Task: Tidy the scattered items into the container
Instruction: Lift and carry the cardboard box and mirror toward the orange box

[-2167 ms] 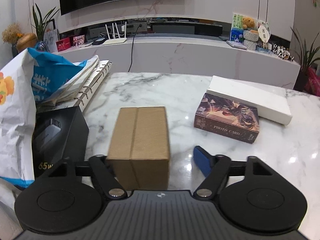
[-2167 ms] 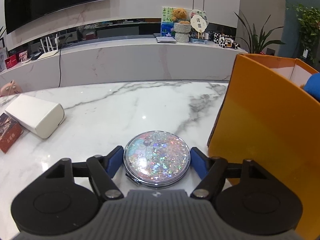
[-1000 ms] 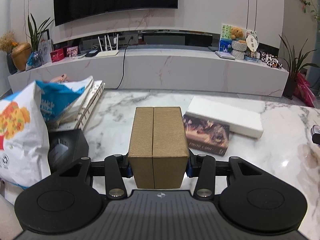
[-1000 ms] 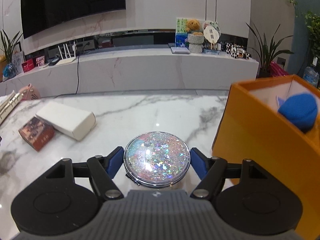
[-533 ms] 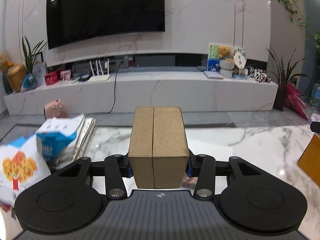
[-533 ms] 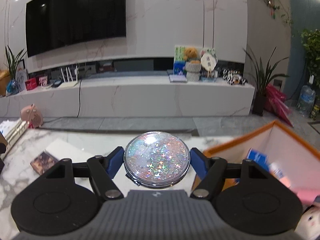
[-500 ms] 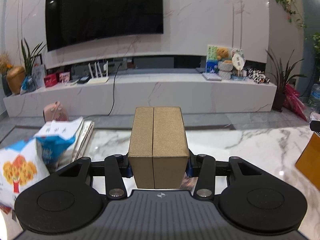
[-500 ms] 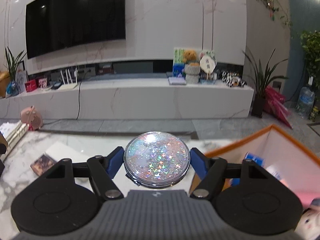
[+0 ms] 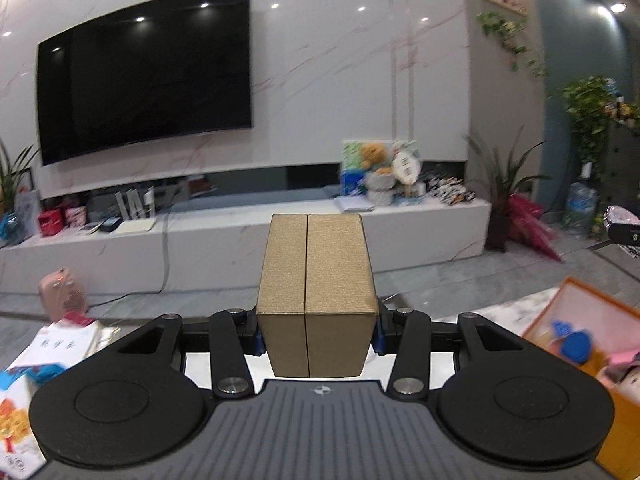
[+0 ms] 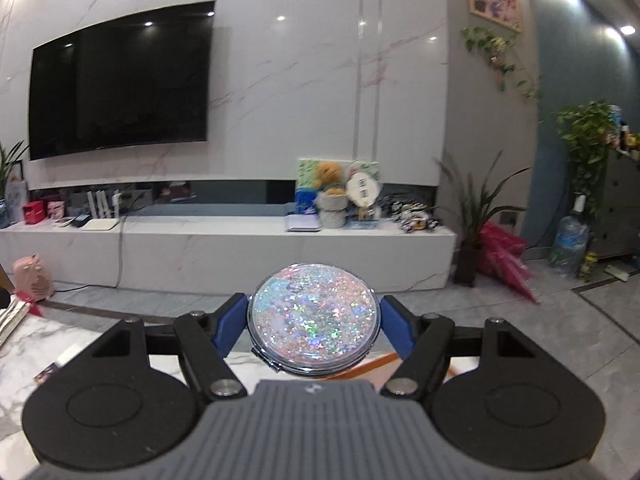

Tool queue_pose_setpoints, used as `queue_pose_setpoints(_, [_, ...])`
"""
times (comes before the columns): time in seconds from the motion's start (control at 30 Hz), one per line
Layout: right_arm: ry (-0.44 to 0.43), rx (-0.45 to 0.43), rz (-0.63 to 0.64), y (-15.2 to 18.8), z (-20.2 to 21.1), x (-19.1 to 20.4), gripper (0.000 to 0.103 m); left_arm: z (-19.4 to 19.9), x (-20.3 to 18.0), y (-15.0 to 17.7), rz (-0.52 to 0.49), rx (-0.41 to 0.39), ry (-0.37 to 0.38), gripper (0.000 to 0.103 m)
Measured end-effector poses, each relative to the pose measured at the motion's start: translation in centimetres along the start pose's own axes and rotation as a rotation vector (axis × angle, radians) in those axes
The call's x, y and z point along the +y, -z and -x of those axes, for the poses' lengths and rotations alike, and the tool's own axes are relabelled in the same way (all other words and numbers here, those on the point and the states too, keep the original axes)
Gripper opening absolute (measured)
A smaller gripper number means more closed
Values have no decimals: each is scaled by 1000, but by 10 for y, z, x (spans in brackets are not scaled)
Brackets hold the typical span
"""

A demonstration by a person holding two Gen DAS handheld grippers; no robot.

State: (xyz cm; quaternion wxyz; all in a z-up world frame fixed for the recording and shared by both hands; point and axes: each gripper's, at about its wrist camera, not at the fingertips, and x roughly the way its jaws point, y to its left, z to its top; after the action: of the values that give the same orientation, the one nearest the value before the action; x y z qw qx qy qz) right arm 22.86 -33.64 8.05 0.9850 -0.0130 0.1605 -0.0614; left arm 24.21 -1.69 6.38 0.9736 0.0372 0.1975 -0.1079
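Your left tongs (image 9: 318,334) pinching the gold box (image 9: 316,296), orange container (image 9: 576,322) lower right, your right tongs (image 10: 313,326) clamping the glitter compact (image 10: 313,316) above the bench (image 10: 36,346).

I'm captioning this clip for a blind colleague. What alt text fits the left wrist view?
The left gripper is shut on a tan ribbed cardboard box, held in the air. Lower right sits an open orange container holding a blue round item; behind are a white marble wall and a black television.

Ceiling spots glare; edges bend, background blurs (motion smear).
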Motion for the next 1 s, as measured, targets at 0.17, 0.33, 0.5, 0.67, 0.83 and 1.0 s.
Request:
queue_pose_setpoints(0.17, [56, -22, 8, -10, 18, -39, 74, -4, -44, -15, -26, -23, 70, 52])
queue_pose_setpoints(0.33, [99, -41, 4, -16, 32, -73, 74, -10, -88, -29, -56, -40, 142, 52])
queue_pose_setpoints(0.5, [116, -48, -6, -13, 45, -99, 74, -14, -137, -35, -97, -44, 227, 52])
queue_pose_setpoints(0.67, [111, -25, -17, 1, 51, -117, 74, -31, -180, -32, -144, -8, 294, 52])
queue_pose_setpoints(0.83, [92, 19, -24, 26, 50, -127, 74, -52, -216, -24, -165, 46, 356, 52])
queue_pose_setpoints(1.0, [66, 76, -32, 54, 43, -132, 74, -74, -252, -14, -193, 100, 390, 52])
